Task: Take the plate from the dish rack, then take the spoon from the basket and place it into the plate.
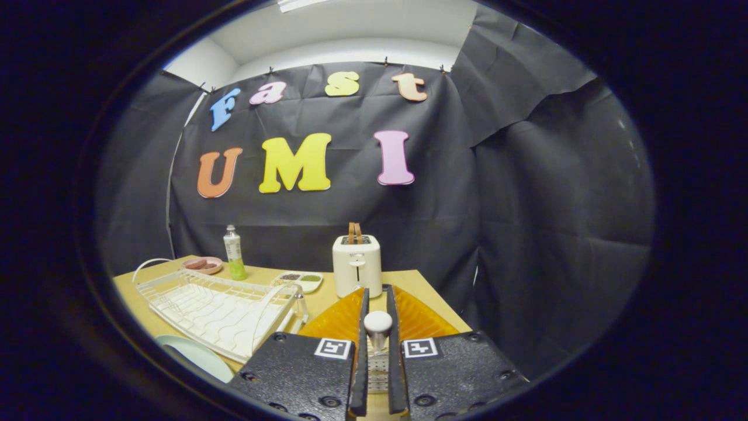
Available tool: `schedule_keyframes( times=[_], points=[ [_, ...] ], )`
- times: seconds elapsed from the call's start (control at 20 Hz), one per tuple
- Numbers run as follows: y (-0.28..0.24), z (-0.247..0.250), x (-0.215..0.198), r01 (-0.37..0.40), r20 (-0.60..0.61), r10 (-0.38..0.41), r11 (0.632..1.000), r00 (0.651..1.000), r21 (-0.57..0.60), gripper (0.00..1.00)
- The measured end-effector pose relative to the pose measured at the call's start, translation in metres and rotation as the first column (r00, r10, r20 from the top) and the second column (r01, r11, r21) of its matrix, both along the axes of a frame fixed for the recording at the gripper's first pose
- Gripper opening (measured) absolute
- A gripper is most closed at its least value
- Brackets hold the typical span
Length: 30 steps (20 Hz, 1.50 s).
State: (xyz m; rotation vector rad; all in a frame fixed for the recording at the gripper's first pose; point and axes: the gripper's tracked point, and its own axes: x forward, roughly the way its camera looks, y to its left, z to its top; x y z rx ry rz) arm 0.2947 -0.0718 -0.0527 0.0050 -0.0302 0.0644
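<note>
The gripper (378, 327) is closed on the spoon (378, 323), both fingers pressing its handle, whose rounded white end stands up between them. The orange basket (418, 318), translucent and ribbed, lies under the fingers near the wooden surface's (403, 279) right edge. To the left, the white wire dish rack (219, 307) sits empty, and the pale green plate (198, 355) lies flat just in front of it. Beyond the fingertips stands a cream toaster (357, 265).
</note>
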Motion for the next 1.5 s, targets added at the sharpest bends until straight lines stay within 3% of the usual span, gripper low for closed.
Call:
schedule_keyframes(
  times=[0.4,0.8,1.15,1.5],
  points=[
    [0.034,0.056,-0.066,-0.05,0.076,0.048,0.998,0.996,0.026,0.19],
    [0.131,0.062,-0.157,-0.206,0.056,0.205,0.978,0.977,0.019,0.19],
    [0.229,0.005,-0.182,-0.33,-0.038,0.33,0.944,0.943,0.008,0.19],
    [0.272,-0.06,-0.159,-0.341,-0.172,0.334,0.94,0.927,-0.01,0.19]
  ],
)
